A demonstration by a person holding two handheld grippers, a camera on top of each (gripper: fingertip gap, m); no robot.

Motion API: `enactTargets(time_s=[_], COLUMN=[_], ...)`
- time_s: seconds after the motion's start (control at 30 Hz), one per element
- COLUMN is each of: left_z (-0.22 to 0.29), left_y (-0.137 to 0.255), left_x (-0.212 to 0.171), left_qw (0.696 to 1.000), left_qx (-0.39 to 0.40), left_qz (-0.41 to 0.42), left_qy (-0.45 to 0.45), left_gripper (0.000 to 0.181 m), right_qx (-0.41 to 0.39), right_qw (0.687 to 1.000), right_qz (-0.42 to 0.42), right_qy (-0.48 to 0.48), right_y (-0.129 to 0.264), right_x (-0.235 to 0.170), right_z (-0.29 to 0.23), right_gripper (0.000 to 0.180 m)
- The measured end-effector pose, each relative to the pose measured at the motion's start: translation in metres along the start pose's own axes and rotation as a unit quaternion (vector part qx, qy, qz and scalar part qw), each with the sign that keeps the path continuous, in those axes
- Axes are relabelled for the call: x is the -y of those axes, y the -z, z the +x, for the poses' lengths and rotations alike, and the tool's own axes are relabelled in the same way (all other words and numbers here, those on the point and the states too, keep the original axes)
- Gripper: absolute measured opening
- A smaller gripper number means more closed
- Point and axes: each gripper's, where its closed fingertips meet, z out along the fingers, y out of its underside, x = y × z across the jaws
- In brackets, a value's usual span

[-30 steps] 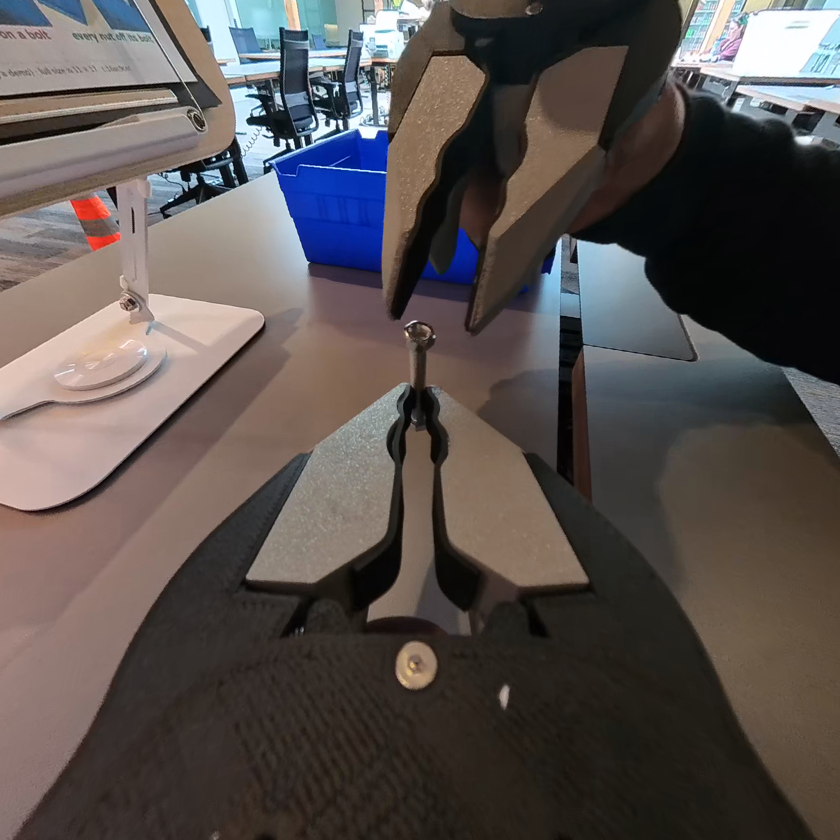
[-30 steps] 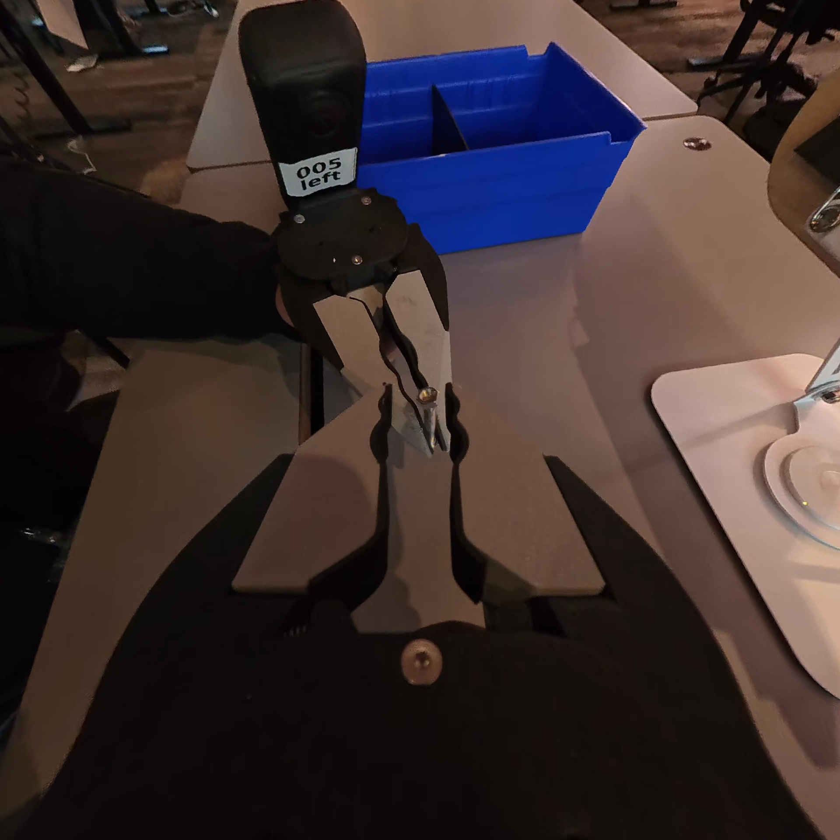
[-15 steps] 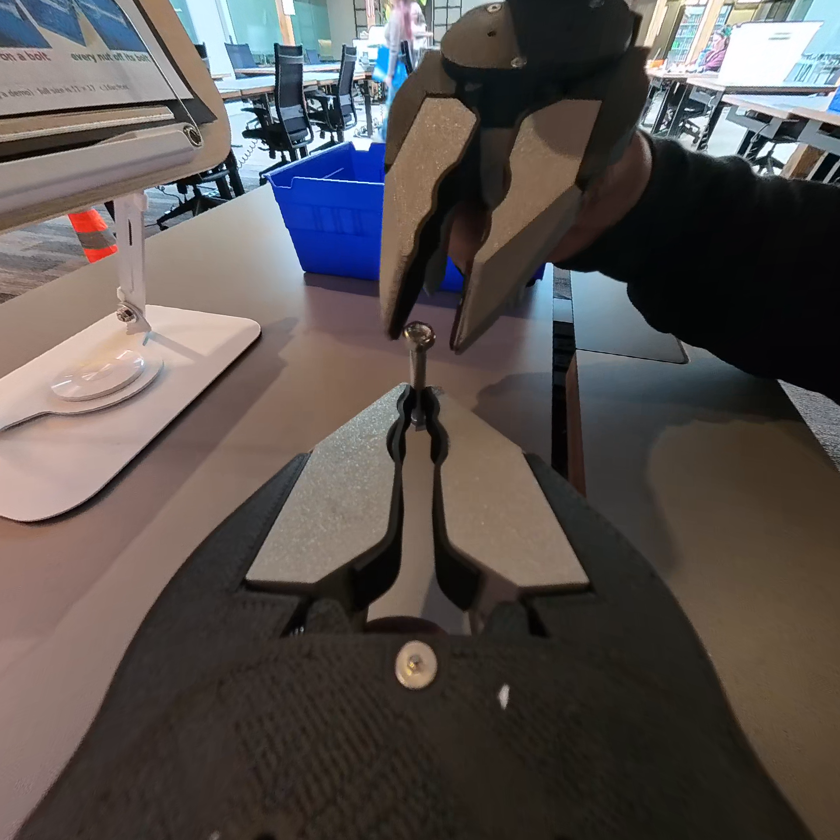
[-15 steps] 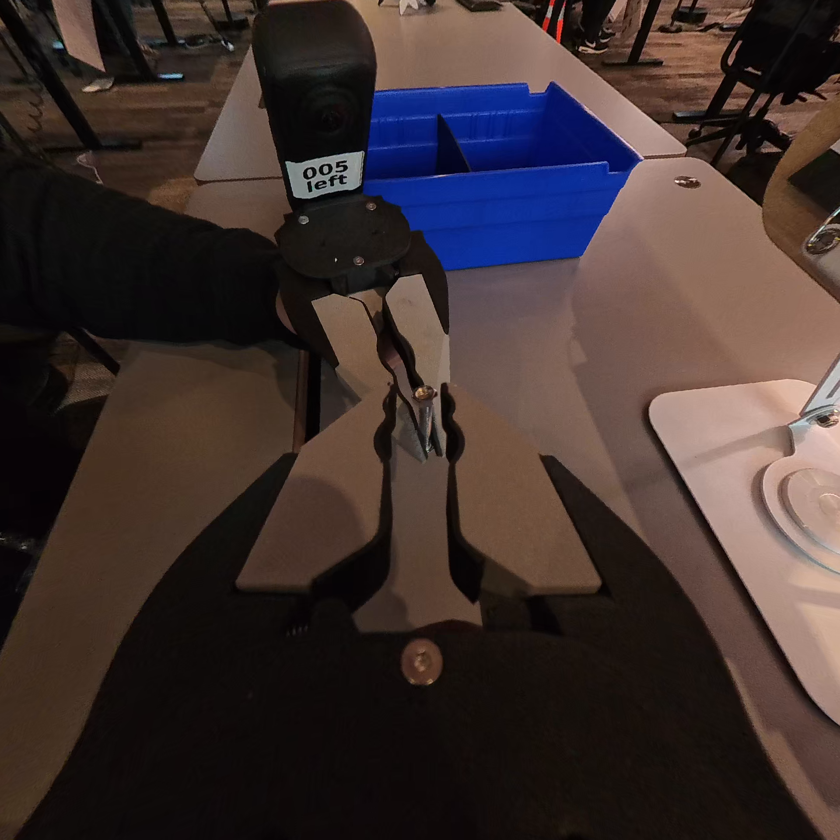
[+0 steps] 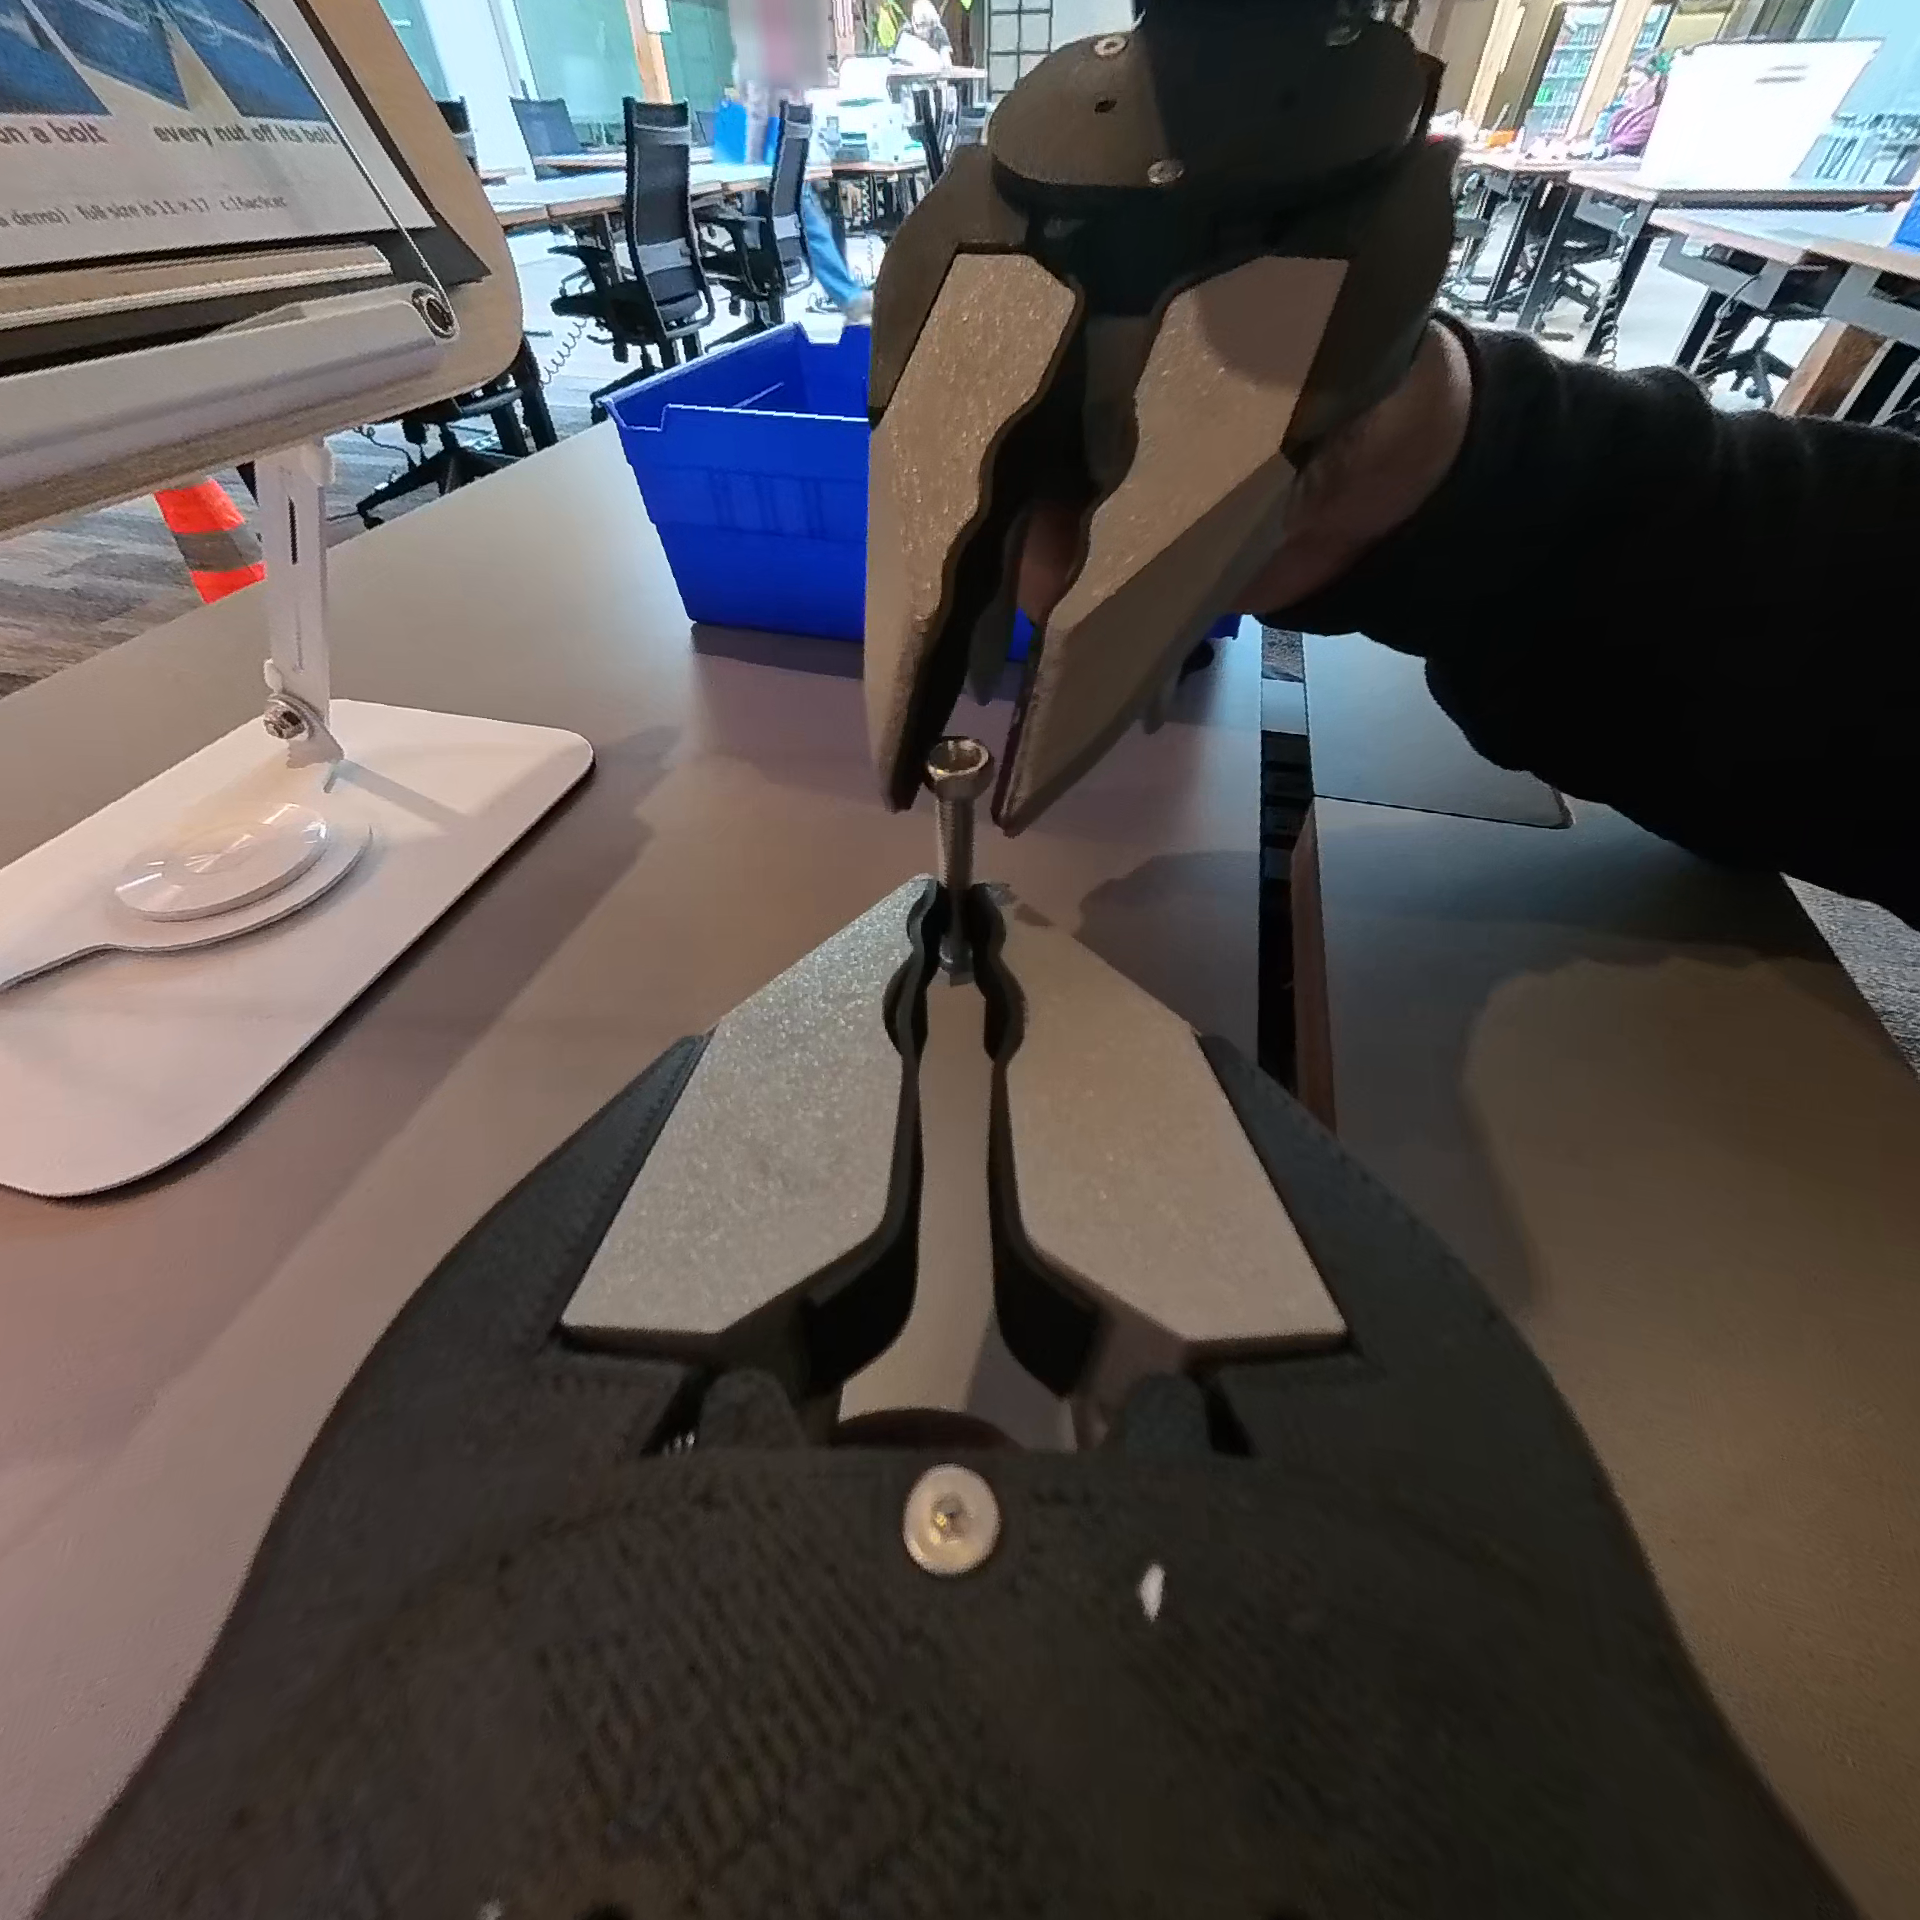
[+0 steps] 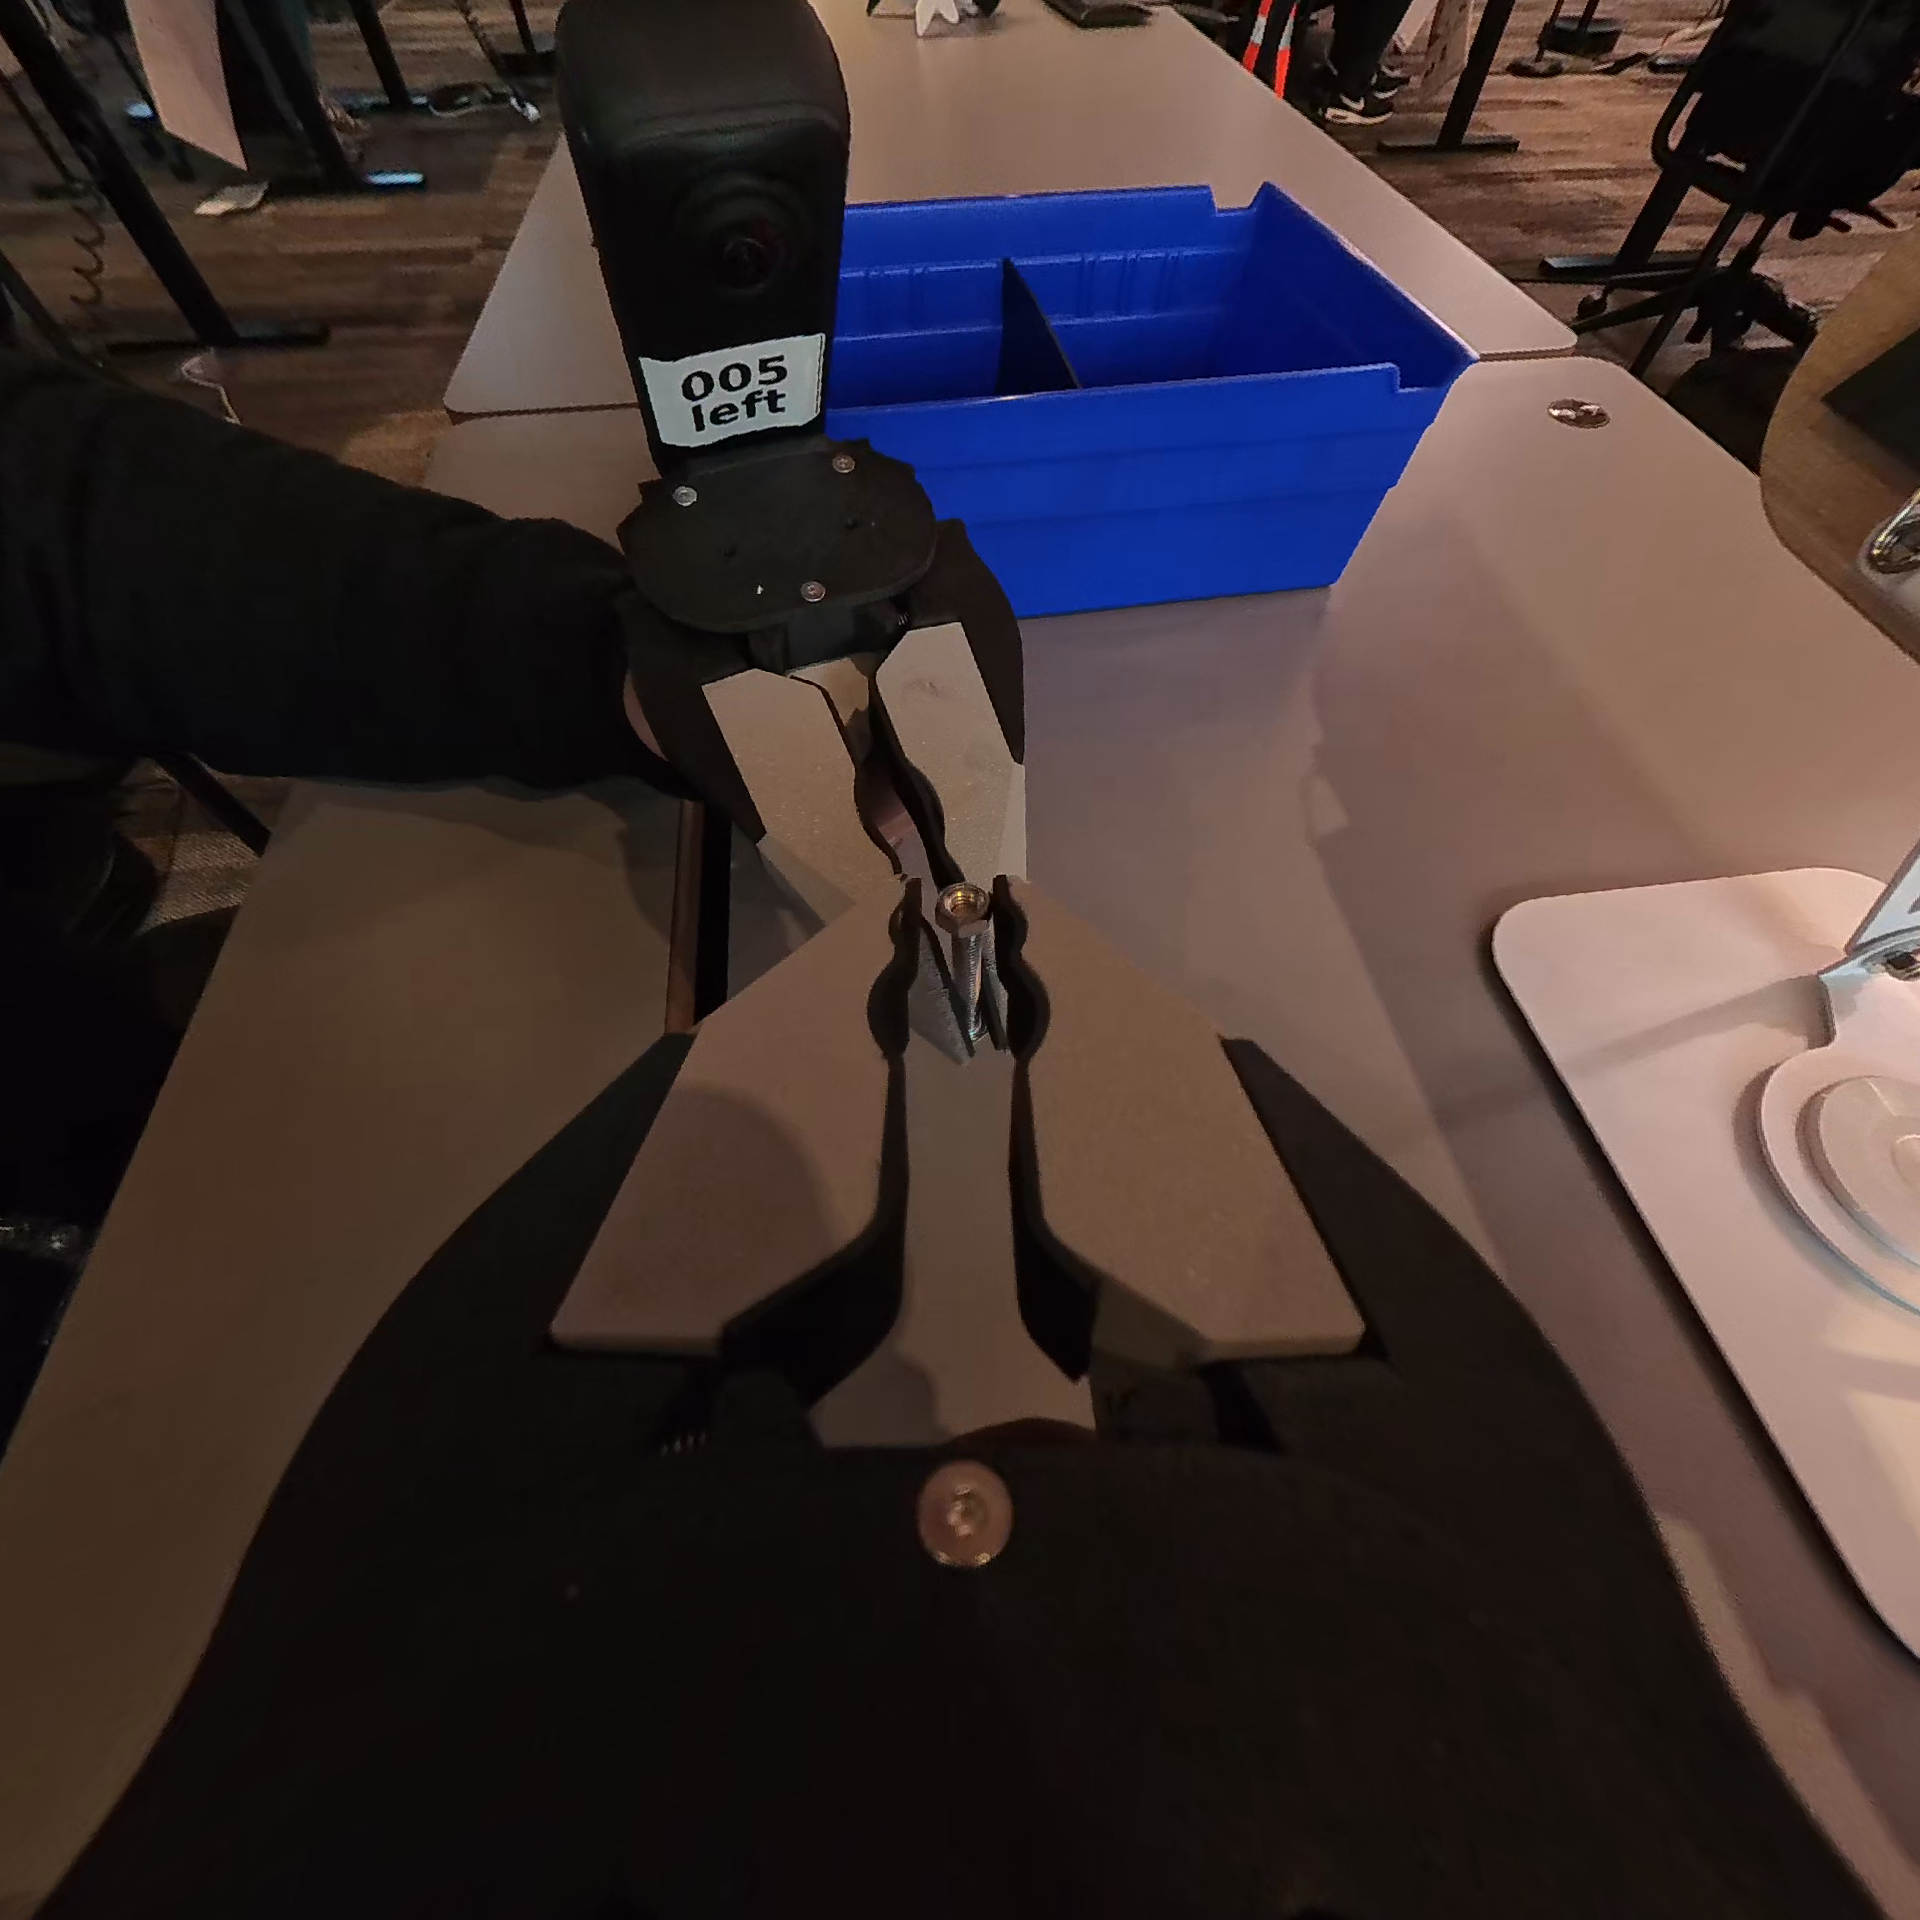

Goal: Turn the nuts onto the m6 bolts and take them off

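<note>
My left gripper (image 5: pixel 956 920) is shut on the lower end of a silver M6 bolt (image 5: pixel 953 842) and holds it upright above the table. My right gripper (image 5: pixel 954 810) comes down from above, and its two fingertips straddle the bolt head with small gaps on both sides. In the right wrist view the bolt (image 6: pixel 966 966) lies between the right gripper's (image 6: pixel 961 899) fingertips, with the left gripper (image 6: pixel 961 1044) beyond, holding the shaft. I see no nut on the bolt.
A blue divided bin (image 5: pixel 748 499) stands at the back of the grey table (image 5: pixel 520 675); it also shows in the right wrist view (image 6: pixel 1143 488). A white stand base (image 5: pixel 260 935) with a tilted board sits on the left. A seam (image 5: pixel 1283 883) splits the tabletops. Only a small space, under 4 cm, lies between the two pairs of fingers.
My right gripper has come down over the bolt head and its jaws have narrowed around it. My left gripper has kept holding the bolt upright.
</note>
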Motion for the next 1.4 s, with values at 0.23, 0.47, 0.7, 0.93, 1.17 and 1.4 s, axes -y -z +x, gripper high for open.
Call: enactTargets(time_s=[0.23,0.47,0.7,0.93,1.17,1.4], left_z=[0.002,0.007,0.012,0.012,0.006,0.007], left_y=[0.0,0.001,0.003,0.002,-0.002,-0.002], left_x=[0.0,0.006,0.012,0.011,0.005,0.006], left_qw=[1.0,1.0,0.999,0.999,1.0,1.0], left_qx=[-0.002,-0.016,-0.028,-0.023,-0.001,-0.004], left_qz=[0.0,0.017,0.033,0.028,0.009,0.012], left_qy=[-0.004,0.0,-0.004,-0.008,-0.007,-0.006], left_gripper=[0.002,0.002,0.002,0.002,0.002,0.002], right_qx=[0.002,0.017,0.04,0.029,-0.033,-0.04], right_qw=[1.0,0.999,0.996,0.997,0.999,0.998], right_qz=[0.004,0.031,0.078,0.07,0.021,0.045], right_qy=[-0.001,-0.011,-0.034,-0.03,-0.002,-0.021], right_y=[0.0,0.003,0.007,0.008,0.005,0.006], right_x=[-0.001,0.004,0.011,0.008,0.001,0.003], right_z=[0.0,-0.004,-0.01,-0.01,-0.002,-0.002], right_gripper=[0.006,0.006,0.006,0.006,0.006,0.006])
